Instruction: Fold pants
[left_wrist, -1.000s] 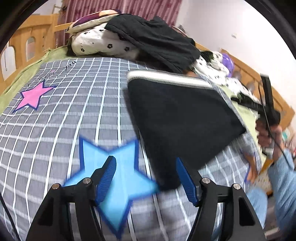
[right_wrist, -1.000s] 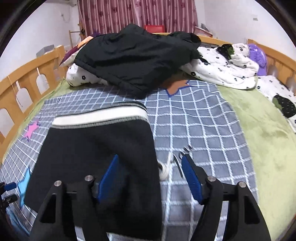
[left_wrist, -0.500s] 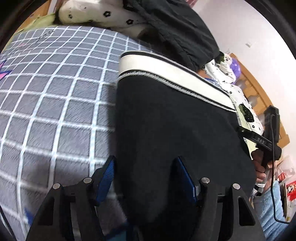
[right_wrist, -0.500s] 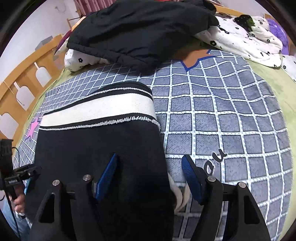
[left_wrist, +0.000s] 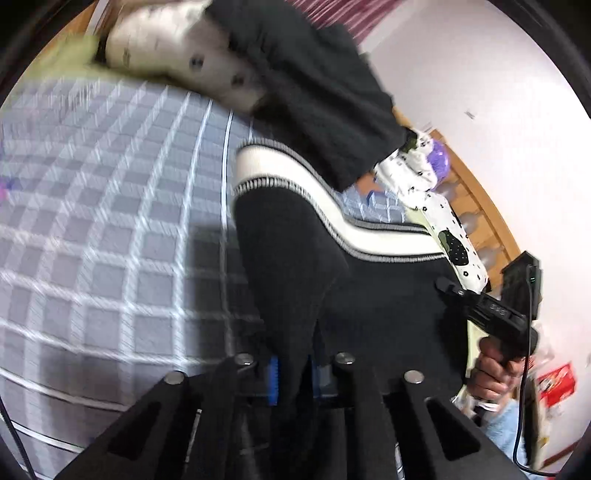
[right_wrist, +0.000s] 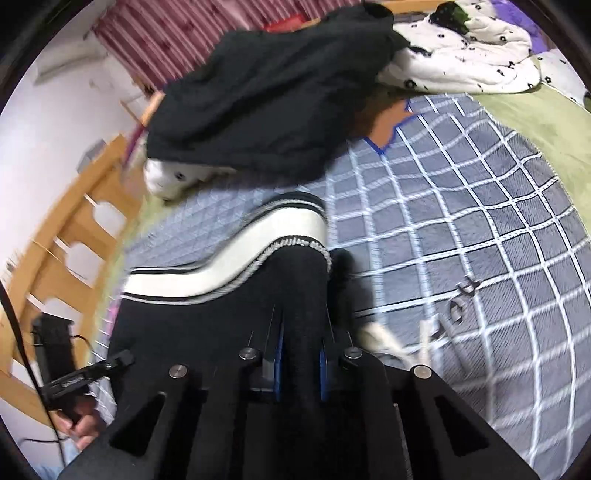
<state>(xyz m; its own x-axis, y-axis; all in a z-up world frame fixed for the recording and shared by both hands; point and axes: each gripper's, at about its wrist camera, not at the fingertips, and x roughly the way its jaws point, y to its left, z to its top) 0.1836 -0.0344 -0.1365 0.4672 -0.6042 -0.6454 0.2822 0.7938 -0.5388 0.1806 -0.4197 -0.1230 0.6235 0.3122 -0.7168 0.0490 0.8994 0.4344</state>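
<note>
Left wrist view shows my left gripper (left_wrist: 293, 373) with its jaws nearly closed on a ridge of the black pants (left_wrist: 291, 266); only slivers of the blue pads (left_wrist: 274, 380) show on either side of the cloth, and the pinch point itself is buried in fabric. The pants lie on the bed's grey checked blanket (left_wrist: 110, 229), their white waistband (left_wrist: 373, 236) curving away at the far end. Much of this view is smeared by blur, so the blanket grid and the spotted white bedding (left_wrist: 173, 48) at the top are hard to read. At the right edge my right hand (left_wrist: 495, 373) grips the handle of the other tool; from here I cannot see its jaws.

Right wrist view shows my right gripper (right_wrist: 299, 363) likewise clamped on a raised fold of the pants (right_wrist: 207, 332), its pads almost hidden. A white drawstring (right_wrist: 384, 341) trails out just beside the fold. A dark jacket (right_wrist: 266, 92) heaped beyond the waistband covers part of the bedding. The wooden bed rail (right_wrist: 74, 221) runs along the left, blurred. My left hand (right_wrist: 83, 424) is cut off at the lower left edge.
</note>
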